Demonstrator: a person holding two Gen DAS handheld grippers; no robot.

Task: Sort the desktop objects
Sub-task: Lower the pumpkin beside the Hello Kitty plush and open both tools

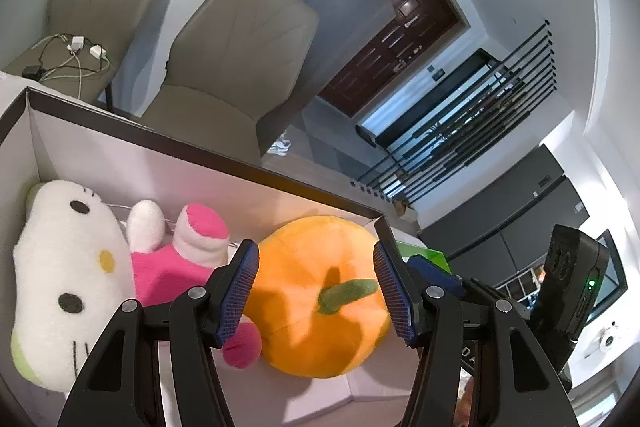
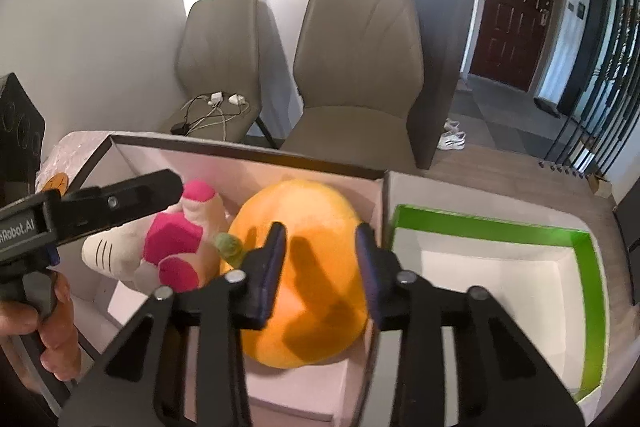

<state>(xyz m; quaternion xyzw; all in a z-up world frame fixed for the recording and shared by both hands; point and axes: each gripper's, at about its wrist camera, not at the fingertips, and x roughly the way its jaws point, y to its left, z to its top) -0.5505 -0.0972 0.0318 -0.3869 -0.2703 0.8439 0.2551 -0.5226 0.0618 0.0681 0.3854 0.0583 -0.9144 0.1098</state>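
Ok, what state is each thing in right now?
Orange plush: lying in the box, stem sideways.
Cat plush: lying in the box, beside the orange.
Green tray: nothing seen inside.
Left tool: open, holding nothing.
Right tool: open, holding nothing.

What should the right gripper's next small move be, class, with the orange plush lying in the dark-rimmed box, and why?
Probably lift the right gripper up and away. The orange plush already lies inside the dark-rimmed box beside the pink-and-white cat plush, and the blue pads seem to hover above it without pinching it. The green-rimmed box alongside has nothing visible in it.
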